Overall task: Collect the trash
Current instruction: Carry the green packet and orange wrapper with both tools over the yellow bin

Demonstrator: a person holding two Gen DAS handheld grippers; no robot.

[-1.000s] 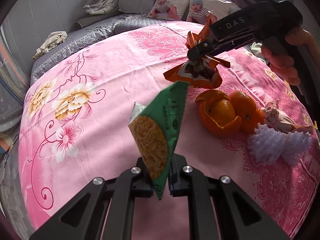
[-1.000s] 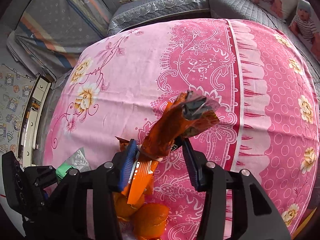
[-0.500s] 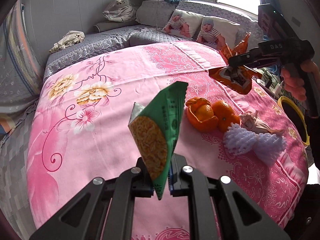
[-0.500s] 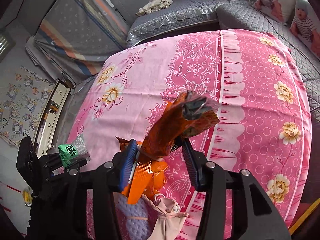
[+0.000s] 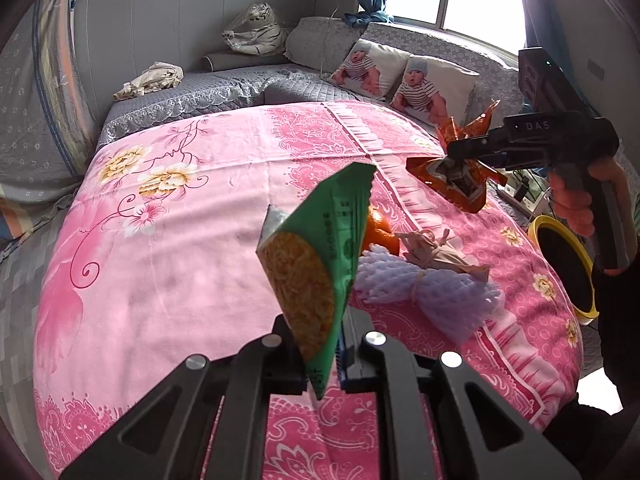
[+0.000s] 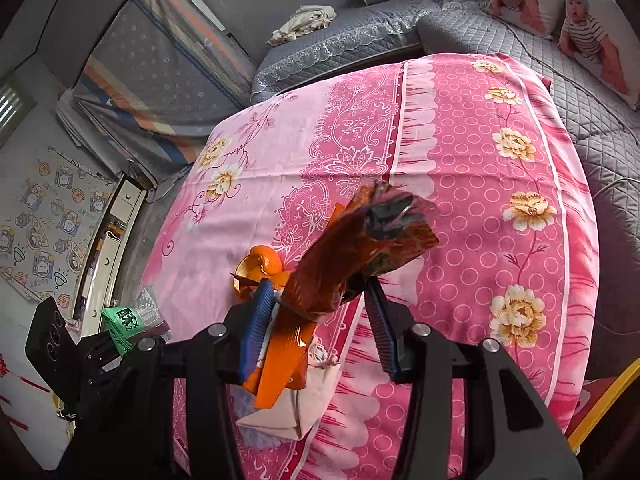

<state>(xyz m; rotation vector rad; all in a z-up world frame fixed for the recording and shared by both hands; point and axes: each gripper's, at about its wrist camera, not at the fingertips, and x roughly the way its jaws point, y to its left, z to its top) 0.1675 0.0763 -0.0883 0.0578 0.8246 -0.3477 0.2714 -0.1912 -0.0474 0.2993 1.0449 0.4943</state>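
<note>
A green snack wrapper (image 5: 320, 264) with a yellow noodle picture stands upright in the air, my left gripper (image 5: 324, 352) shut on its lower corner. In the right wrist view that left gripper (image 6: 112, 344) and its green wrapper (image 6: 128, 320) show at the left edge. My right gripper (image 6: 320, 320) is shut on a crumpled orange snack wrapper (image 6: 352, 256), whose dark top sticks out above the blue pads. From the left wrist view the right gripper (image 5: 464, 152) carries the orange wrapper (image 5: 456, 178) above the right side of the pink cloth (image 5: 180, 240).
On the cloth lie peeled oranges (image 5: 378, 228), a purple foam net (image 5: 432, 292) and a beige tied bundle (image 5: 436, 252). A yellow-rimmed bin (image 5: 564, 268) stands off the right edge. Grey sofa cushions (image 5: 240, 84) ring the far side. A hand (image 5: 576, 196) grips the right handle.
Both grippers have lifted and drawn back with their wrappers. The right gripper with the orange wrapper moved right, away from the oranges, and the yellow-rimmed bin came into view.
</note>
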